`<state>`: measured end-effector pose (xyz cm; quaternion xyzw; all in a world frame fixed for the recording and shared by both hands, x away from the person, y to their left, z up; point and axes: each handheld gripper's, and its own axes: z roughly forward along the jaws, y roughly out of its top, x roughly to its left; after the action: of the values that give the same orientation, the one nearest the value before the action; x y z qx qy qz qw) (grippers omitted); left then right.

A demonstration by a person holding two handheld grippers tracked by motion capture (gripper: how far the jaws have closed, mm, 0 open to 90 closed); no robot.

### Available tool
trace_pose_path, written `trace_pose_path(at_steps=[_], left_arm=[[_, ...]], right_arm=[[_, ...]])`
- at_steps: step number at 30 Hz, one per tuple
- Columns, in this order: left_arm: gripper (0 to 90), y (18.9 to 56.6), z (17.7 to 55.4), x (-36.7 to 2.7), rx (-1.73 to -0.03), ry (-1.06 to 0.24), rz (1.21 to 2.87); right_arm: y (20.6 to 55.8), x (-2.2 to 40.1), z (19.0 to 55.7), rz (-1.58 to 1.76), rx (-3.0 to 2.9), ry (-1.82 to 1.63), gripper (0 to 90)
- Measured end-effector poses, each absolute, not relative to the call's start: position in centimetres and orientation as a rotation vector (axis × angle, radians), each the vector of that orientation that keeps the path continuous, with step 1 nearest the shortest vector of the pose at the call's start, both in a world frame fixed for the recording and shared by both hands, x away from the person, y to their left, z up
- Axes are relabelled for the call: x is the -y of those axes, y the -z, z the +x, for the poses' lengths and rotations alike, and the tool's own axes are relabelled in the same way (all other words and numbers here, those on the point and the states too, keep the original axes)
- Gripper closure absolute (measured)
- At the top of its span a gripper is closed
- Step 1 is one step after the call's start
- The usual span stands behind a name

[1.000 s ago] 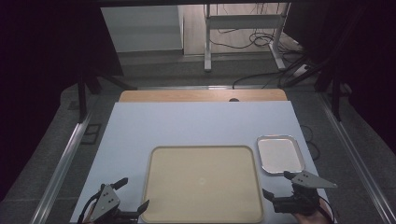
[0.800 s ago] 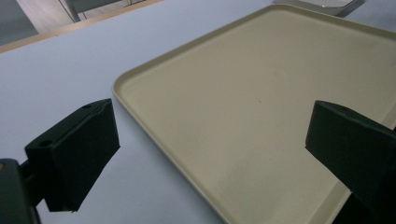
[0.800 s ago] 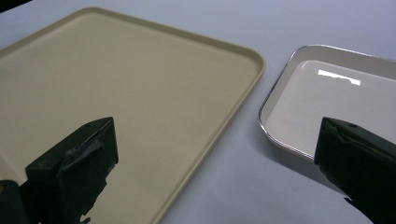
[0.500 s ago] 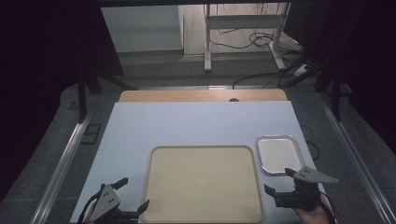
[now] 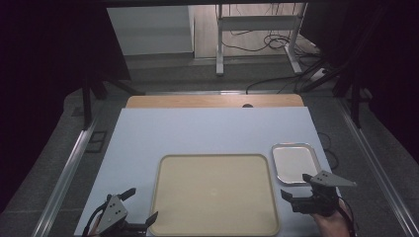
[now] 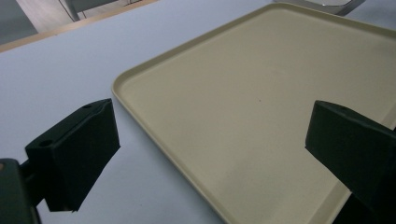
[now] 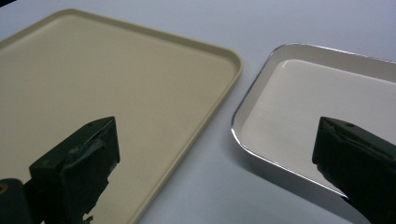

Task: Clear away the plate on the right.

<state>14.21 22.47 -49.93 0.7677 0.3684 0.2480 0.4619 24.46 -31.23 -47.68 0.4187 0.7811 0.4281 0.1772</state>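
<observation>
A large empty beige tray lies on the pale blue table top near the front edge. Just right of it sits a small, shiny, empty metal tray. My left gripper is open at the beige tray's front left corner. In the left gripper view its jaws straddle the tray's rim with nothing between them. My right gripper is open and low over the gap between the two trays. In the right gripper view one jaw is over the beige tray and the other over the metal tray.
The blue table top stretches bare behind the trays to a wooden strip at its far edge. Metal rails run along both sides. Cables and a desk frame stand on the floor beyond.
My right gripper has crept slightly forward toward the metal tray's front edge. The left gripper and both trays have stayed put.
</observation>
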Motion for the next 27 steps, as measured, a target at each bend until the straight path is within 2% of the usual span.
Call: trace_pose_path(at_steps=[27], left_arm=[[3.4,49.9,14.2,-22.5,-0.905,-0.611,1.89]], right_arm=[[47.7,32.6,28.2,1.241,-2.146,-1.179,0.0]])
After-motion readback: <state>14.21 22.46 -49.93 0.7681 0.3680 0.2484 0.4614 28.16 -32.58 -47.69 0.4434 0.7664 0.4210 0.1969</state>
